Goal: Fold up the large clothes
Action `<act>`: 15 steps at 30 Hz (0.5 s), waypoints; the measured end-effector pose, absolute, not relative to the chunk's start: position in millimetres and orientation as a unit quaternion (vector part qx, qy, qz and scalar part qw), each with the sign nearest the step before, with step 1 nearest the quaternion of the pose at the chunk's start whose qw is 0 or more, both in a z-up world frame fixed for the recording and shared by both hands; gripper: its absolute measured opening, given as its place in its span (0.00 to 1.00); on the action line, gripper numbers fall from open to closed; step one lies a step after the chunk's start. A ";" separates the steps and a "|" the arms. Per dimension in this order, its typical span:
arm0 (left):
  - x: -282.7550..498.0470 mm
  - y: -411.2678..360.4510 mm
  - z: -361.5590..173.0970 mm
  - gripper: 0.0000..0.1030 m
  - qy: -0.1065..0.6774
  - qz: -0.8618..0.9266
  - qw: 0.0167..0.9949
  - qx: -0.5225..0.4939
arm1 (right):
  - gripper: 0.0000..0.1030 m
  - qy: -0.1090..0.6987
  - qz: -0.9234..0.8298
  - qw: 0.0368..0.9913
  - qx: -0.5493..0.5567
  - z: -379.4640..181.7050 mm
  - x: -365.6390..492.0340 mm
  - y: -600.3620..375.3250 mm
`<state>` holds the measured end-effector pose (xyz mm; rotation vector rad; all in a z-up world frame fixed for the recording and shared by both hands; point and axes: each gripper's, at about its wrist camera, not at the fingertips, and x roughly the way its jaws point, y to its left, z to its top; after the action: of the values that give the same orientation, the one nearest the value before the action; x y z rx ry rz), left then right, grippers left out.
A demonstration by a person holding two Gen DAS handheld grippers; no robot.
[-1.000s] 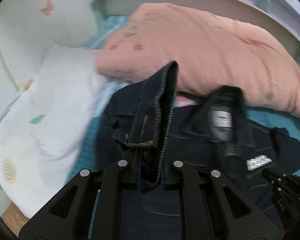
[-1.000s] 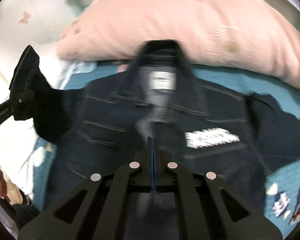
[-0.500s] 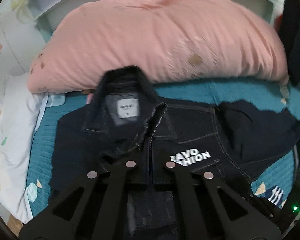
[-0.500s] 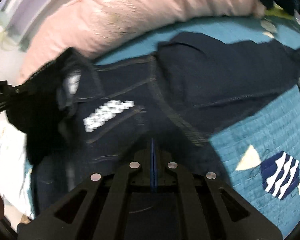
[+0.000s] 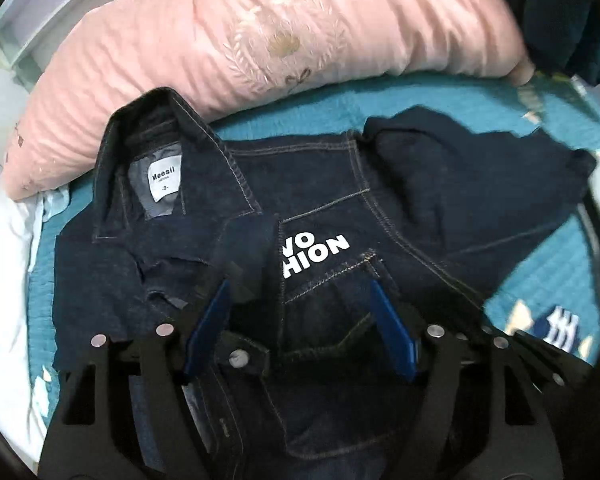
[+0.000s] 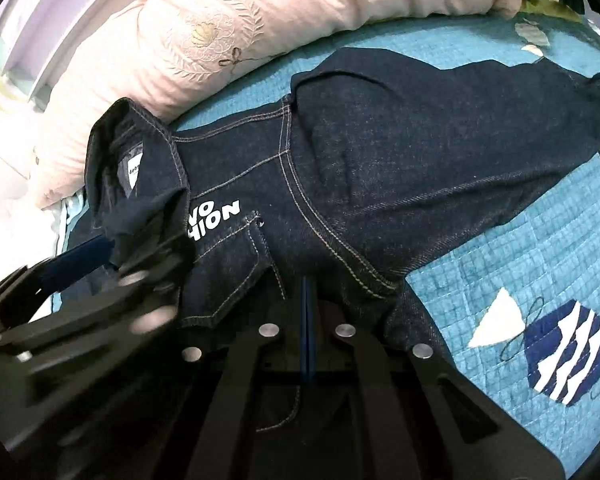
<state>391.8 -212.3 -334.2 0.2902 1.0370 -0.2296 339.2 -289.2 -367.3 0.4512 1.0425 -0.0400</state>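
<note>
1. The left gripper (image 5: pixel 300 300) hangs low over the front of a dark denim jacket (image 5: pixel 340 208); its jaws are opening, the blue pads (image 5: pixel 210 320) already wide apart, and the cloth lies loose beneath and between them with no pad pressing on it.
2. The right gripper (image 6: pixel 307 292) has its jaws closed to a thin slit, blue pads together. Jacket cloth lies right at the tips, but whether any of it is pinched between them cannot be told.
3. In the right wrist view the left gripper (image 6: pixel 100 256) shows at the lower left, blurred, beside the jacket's folded-in left side.
4. The jacket is spread front up on a teal quilted bedspread (image 6: pixel 520 264), its left side folded in over the chest so that the white chest lettering (image 5: pixel 314 250) is partly covered.
5. One sleeve (image 6: pixel 460 120) stretches out flat toward the right edge of the bed.
6. The collar (image 5: pixel 172 120) stands up at the far end, with a white neck label (image 5: pixel 164 176) showing inside.
7. Behind the collar, touching it, lies a long pink pillow (image 5: pixel 260 32) with embroidery.
8. A white patterned quilt (image 5: pixel 4 272) lies along the left side.
</note>
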 end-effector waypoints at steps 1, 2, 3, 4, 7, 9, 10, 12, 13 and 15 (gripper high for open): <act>390.9 -203.0 -327.6 0.71 0.487 -0.107 0.856 0.136 | 0.02 0.495 -0.020 0.841 0.219 -368.1 339.8 -290.0; 391.4 -194.3 -322.1 0.73 0.481 -0.103 0.860 0.134 | 0.02 0.495 -0.022 0.839 0.224 -368.3 340.8 -290.8; 392.6 -180.7 -315.8 0.74 0.475 -0.097 0.865 0.128 | 0.03 0.497 -0.023 0.837 0.228 -367.9 342.3 -291.1; 394.8 -170.2 -310.8 0.76 0.471 -0.091 0.869 0.122 | 0.04 0.500 -0.021 0.835 0.230 -366.2 343.4 -290.7; 406.9 -112.6 -297.0 0.76 0.460 -0.064 0.881 0.096 | 0.04 0.490 -0.001 0.836 0.247 -355.9 346.6 -287.8; 417.0 -80.8 -297.6 0.76 0.460 -0.045 0.883 0.085 | 0.08 0.485 0.014 0.834 0.263 -349.9 352.1 -282.8; 424.9 -57.9 -301.4 0.75 0.468 -0.034 0.880 0.072 | 0.17 0.489 0.017 0.831 0.264 -349.3 356.1 -278.8; 436.3 -19.8 -311.5 0.75 0.484 -0.021 0.874 0.038 | 0.41 0.497 0.024 0.826 0.265 -350.0 365.2 -267.4; 441.3 -2.0 -317.7 0.74 0.492 -0.010 0.870 0.022 | 0.51 0.496 0.028 0.827 0.264 -350.0 369.0 -258.0; 449.2 28.6 -329.8 0.66 0.509 0.006 0.861 -0.006 | 0.53 0.497 0.037 0.826 0.262 -349.0 375.8 -244.9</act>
<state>449.2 28.6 -329.8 -0.0119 1.0683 0.0130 375.8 -244.9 -349.0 0.5568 1.0569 0.0784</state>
